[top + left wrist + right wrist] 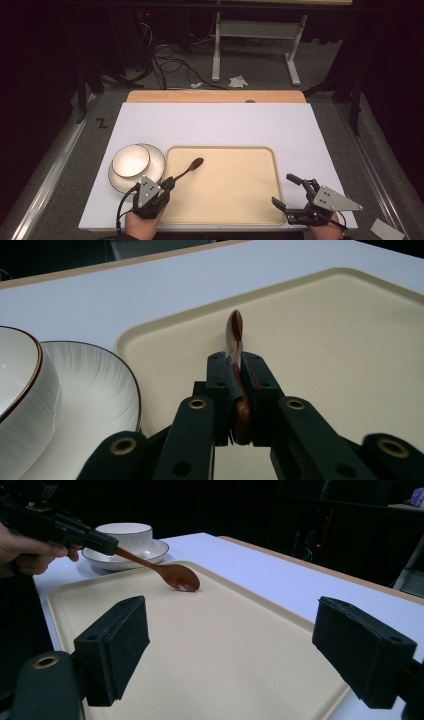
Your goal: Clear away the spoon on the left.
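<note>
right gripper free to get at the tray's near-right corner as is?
Probably yes. The right gripper stands open with nothing between its jaws, right beside the tray corner. That part of the tray is bare; the spoon sits far over, clamped in the left gripper.

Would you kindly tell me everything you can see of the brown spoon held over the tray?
The spoon looks like dark reddish-brown glossy wood, with a slim handle and an oval bowl. The left gripper is shut on its handle end, jaws pressed on both sides. It slants down from the grip, bowl lowest and farthest from the hand, over the beige tray near its far left corner. Whether the bowl touches the tray, I cannot tell.
</note>
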Available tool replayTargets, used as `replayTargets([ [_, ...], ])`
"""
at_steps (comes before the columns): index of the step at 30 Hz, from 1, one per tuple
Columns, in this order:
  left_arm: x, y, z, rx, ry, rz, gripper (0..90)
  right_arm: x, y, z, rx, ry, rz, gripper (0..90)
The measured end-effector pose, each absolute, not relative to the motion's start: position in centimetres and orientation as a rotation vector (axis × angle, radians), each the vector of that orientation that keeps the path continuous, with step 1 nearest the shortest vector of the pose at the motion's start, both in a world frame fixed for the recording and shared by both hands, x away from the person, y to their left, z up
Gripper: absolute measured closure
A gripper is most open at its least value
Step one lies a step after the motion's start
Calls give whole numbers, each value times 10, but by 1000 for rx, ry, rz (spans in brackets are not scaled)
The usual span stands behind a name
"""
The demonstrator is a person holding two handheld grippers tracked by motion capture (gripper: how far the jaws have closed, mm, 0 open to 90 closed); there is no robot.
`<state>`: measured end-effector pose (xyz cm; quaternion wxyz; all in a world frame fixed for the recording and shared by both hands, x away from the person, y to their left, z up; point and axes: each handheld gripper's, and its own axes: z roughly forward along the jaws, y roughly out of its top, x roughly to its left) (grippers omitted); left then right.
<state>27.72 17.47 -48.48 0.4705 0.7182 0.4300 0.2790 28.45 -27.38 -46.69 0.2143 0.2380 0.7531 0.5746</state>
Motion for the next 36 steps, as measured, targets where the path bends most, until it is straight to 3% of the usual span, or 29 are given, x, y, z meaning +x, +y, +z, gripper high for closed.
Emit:
replayTargets([
  [1, 277, 175, -485, 1760, 1054, 683, 825, 285, -274, -467, 660, 2089, 1594, 161],
  [5, 276, 175, -487, 1751, 1065, 679, 593, 284, -274, -467, 657, 2088, 1595, 162],
  [10, 273, 177, -491, 1760, 1084, 655, 555, 284, -275, -467, 659, 2088, 1592, 162],
  [17, 271, 174, -491, 1785, 1073, 647, 608, 285, -274, -466, 645, 2081, 1596, 161],
  [24, 270, 171, -488, 1817, 1072, 676, 893, 285, -274, -466, 639, 2082, 1596, 162],
  [36, 276, 180, -498, 1978, 1137, 642, 900, 284, -274, -466, 660, 2083, 1596, 162],
])
